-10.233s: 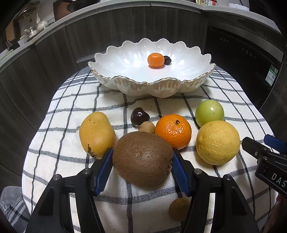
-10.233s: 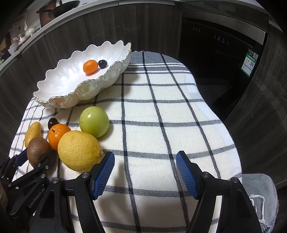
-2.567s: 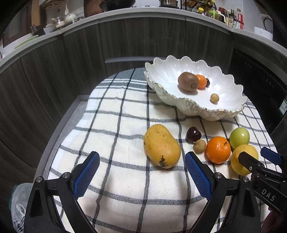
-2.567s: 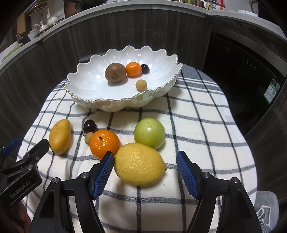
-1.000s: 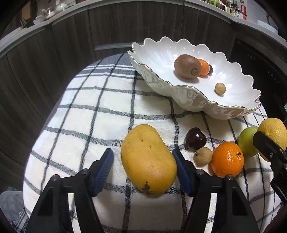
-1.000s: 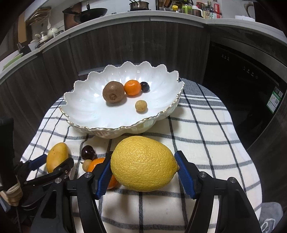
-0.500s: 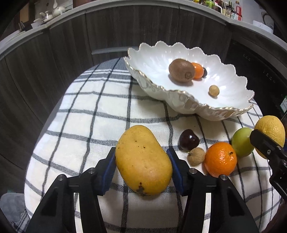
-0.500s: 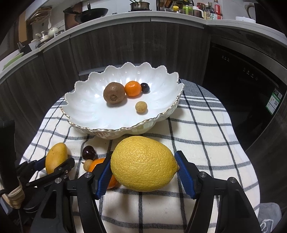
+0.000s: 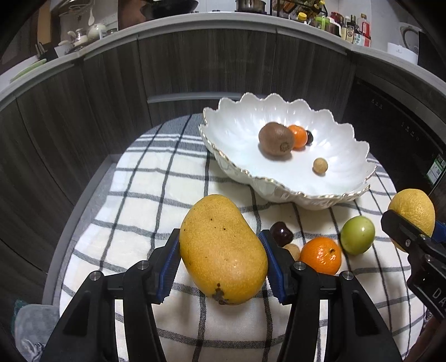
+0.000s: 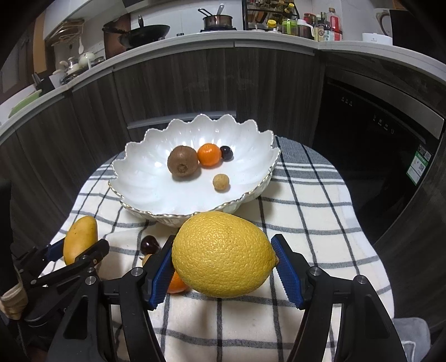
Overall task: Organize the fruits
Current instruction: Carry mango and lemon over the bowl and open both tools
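Observation:
My left gripper (image 9: 220, 264) is shut on a yellow mango (image 9: 223, 250) and holds it above the checked cloth. My right gripper (image 10: 225, 264) is shut on a large lemon (image 10: 223, 253), lifted in front of the white scalloped bowl (image 10: 145, 178). The bowl holds a kiwi (image 10: 182, 164), a small orange (image 10: 209, 154), a dark cherry (image 10: 226, 153) and a small tan fruit (image 10: 221, 182). On the cloth lie a green fruit (image 9: 357, 235), an orange (image 9: 320, 255), a dark cherry (image 9: 282, 233) and a small tan fruit (image 9: 292, 250).
The checked cloth (image 9: 145, 200) covers a small round table with edges close on all sides. Dark wood cabinets (image 10: 178, 89) curve behind it, and a dark appliance (image 10: 376, 139) stands at the right. A counter with pots and bottles (image 10: 306, 25) runs above.
My left gripper has shut on the mango and lifted it up. My right gripper has risen with the lemon, and the bowl sits farther ahead in both views.

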Tool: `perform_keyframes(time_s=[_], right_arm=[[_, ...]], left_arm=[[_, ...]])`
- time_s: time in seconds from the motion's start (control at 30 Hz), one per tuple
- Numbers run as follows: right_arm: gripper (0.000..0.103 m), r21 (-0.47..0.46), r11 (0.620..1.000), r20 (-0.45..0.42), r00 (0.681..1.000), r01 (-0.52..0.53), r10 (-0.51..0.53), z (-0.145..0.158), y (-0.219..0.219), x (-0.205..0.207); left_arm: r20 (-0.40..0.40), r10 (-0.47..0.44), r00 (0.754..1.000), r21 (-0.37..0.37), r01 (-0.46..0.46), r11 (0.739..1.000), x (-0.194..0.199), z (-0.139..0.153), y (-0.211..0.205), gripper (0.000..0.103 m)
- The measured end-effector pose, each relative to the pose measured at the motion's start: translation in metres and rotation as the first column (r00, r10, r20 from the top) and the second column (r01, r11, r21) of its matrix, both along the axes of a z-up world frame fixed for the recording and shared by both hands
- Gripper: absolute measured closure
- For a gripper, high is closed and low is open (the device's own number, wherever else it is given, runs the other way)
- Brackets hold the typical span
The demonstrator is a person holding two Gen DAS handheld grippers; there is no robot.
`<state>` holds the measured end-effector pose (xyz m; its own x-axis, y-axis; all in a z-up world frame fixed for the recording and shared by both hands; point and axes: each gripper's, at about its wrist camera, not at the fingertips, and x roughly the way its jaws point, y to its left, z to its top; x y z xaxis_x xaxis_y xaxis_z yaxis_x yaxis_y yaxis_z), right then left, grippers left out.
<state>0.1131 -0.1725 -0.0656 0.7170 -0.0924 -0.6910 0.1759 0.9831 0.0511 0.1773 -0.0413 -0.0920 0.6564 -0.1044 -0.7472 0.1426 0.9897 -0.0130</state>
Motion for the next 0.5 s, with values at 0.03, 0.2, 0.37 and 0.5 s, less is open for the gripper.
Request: perform_keyframes(time_s=[0.03,0.2,0.37,0.5], right_arm=[[0.036,0.0,1.0,0.004,1.0,0.0,0.0,0.002,0.0,-0.001],[0.036,0.007,1.0,0.016,1.0,0.001,-0.001,0.009,-0.004,0.0],[0.036,0.014,1.0,0.028,1.0,0.004,-0.004,0.016,-0.008,0.004],[0.036,0.02,1.0,0.045,0.999,0.003,-0.004,0.026,-0.014,0.012]], left_arm=[[0.004,-0.001,1.0,-0.001,0.001,1.0,0.0,0.003,0.0,0.049],[0.027,-0.011,1.0,-0.003,0.012,1.0,0.003,0.018,-0.003,0.049],[0.059,-0.025,0.998,-0.004,0.025,1.0,0.013,0.035,-0.01,0.049],[0.076,-0.037,0.996,-0.008,0.038,0.999,0.026,0.046,-0.018,0.049]])
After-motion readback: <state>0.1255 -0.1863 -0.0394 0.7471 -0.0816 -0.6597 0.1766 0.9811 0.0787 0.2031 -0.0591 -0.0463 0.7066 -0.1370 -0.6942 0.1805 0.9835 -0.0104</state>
